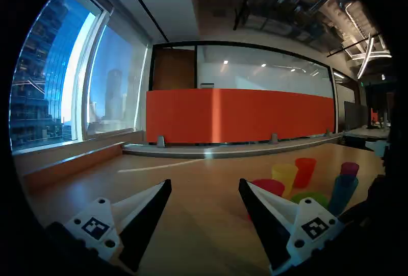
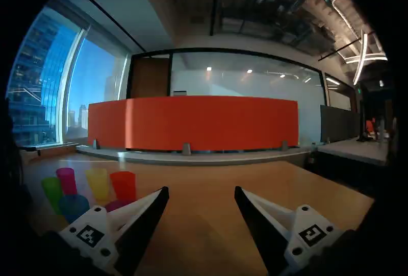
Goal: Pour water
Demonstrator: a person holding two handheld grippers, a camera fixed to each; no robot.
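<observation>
A cluster of coloured plastic cups stands on the wooden table. In the left gripper view it lies to the right: a red cup [image 1: 268, 186] just behind the right finger, a yellow cup [image 1: 284, 174], an orange cup [image 1: 305, 170], a magenta cup [image 1: 349, 168], a blue cup [image 1: 342, 192] and a green cup [image 1: 309, 196]. My left gripper [image 1: 204, 183] is open and holds nothing. In the right gripper view the cups sit to the left: green cup [image 2: 52, 190], magenta cup [image 2: 66, 179], yellow cup [image 2: 98, 182], orange cup [image 2: 124, 184], blue cup [image 2: 74, 206]. My right gripper [image 2: 200, 190] is open, with nothing between its fingers.
The wooden table [image 1: 204, 225] runs forward to an orange partition [image 1: 239, 115] on a grey base at its far edge. Tall windows [image 1: 56, 92] line the left side. A dark desk [image 2: 352, 158] stands off to the right.
</observation>
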